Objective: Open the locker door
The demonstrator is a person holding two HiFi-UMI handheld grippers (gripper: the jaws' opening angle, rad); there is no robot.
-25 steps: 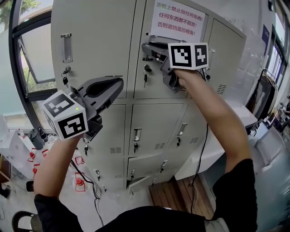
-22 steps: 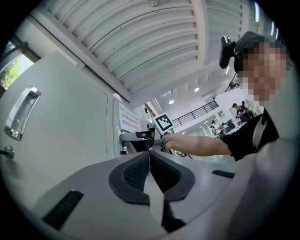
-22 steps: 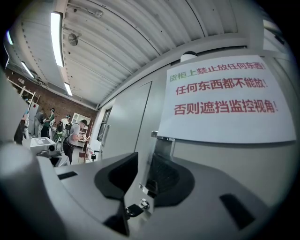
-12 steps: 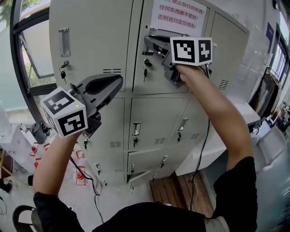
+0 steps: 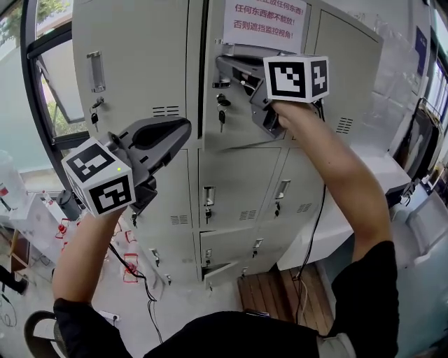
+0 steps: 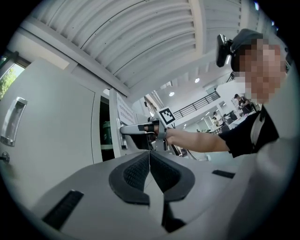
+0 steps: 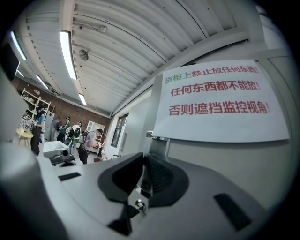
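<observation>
Surroundings: a white notice [image 5: 264, 21] with red print is taped on the locker door [image 5: 234, 133], and a key [image 5: 222, 115] hangs below the handle [image 7: 157, 139].
Hidden: the notice's top is cut off in the head view.
Locker door: grey, upper middle of the bank, seen slightly ajar with a dark gap [image 6: 106, 140] beside it.
Right tongs [image 5: 222, 66]: being closed on the handle.
Left tongs [image 6: 149, 164]: pressed together, empty, held well apart from the door.

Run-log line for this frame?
phase: grasp | right gripper: jaws closing on door handle | left gripper: shut, empty | locker door: slightly ajar
</observation>
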